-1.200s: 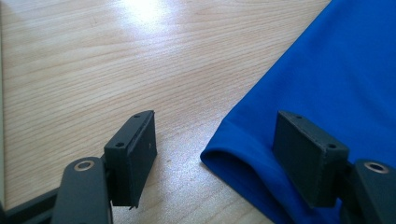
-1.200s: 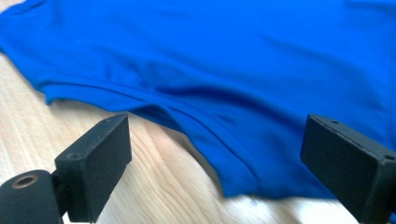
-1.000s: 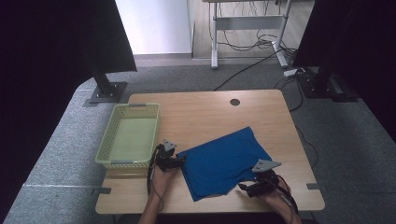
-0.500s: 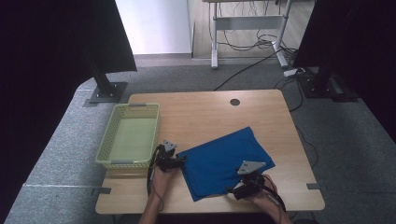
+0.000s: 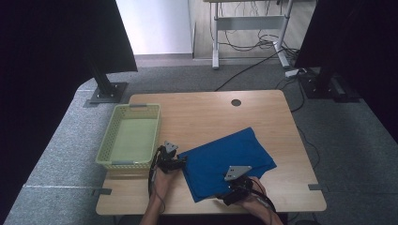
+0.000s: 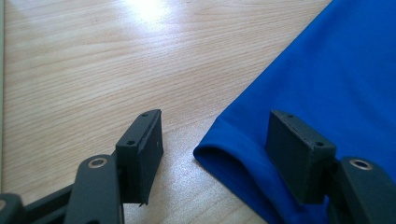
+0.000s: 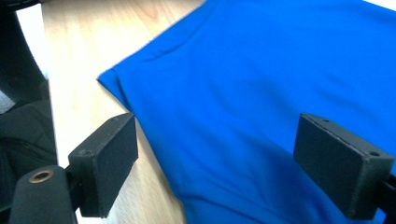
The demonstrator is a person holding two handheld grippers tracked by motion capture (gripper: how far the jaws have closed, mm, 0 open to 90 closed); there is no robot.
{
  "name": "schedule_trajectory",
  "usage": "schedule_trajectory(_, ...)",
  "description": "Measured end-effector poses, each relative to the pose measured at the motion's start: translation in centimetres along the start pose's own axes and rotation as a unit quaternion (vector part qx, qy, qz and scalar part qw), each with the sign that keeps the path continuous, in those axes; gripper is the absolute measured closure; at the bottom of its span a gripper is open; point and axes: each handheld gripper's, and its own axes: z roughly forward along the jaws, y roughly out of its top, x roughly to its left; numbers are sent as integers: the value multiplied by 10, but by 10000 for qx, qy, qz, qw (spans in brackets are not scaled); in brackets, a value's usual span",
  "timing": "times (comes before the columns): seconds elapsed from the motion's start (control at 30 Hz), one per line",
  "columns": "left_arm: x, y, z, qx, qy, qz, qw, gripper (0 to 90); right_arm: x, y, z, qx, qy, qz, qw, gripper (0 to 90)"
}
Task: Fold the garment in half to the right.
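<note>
On wooden table [image 5: 206, 112], blue cloth's [image 5: 225, 159] corner lies between open, closing left hand-held gripper [image 6: 215, 144].

The left gripper [image 6: 212, 156] has just been closing, its 2 black jaws still apart astride the folded corner of the blue fabric cloth [image 6: 327, 79] on the light wooden table [image 6: 116, 60].

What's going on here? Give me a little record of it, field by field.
Work in hand: handling a blue cloth on a wooden table
Left gripper: at the cloth's left corner, jaws apart and just been closing, folded edge between them, not pinched
Right gripper: over the cloth's near edge, jaws wide, just been closing slightly, nothing gripped
Basket: pale green, left of the cloth, nothing in it
</note>
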Motion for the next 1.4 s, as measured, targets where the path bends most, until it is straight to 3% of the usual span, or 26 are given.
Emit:
schedule_trajectory(0.4,-1,0,0,-3,-6,13,10000,381,23,19,22,45,293,-309,9991,185)
schedule_trajectory(0.83,-2,0,-1,7,48,-33,10000,379,45,29,41,142,635,-719,9953,309)
schedule_trajectory(0.93,-2,0,-1,10,44,-27,10000,374,47,30,44,158,614,-783,9949,328)
schedule_trajectory(1.07,-2,0,-1,1,-23,12,10000,393,46,32,50,272,401,-855,9952,378)
schedule_trajectory(1.17,-2,-1,-2,-33,-138,75,9999,458,44,34,52,250,373,-757,9961,464)
schedule_trajectory(1.4,-5,-1,-2,-61,-488,93,9987,767,38,38,52,305,272,-581,9975,731)
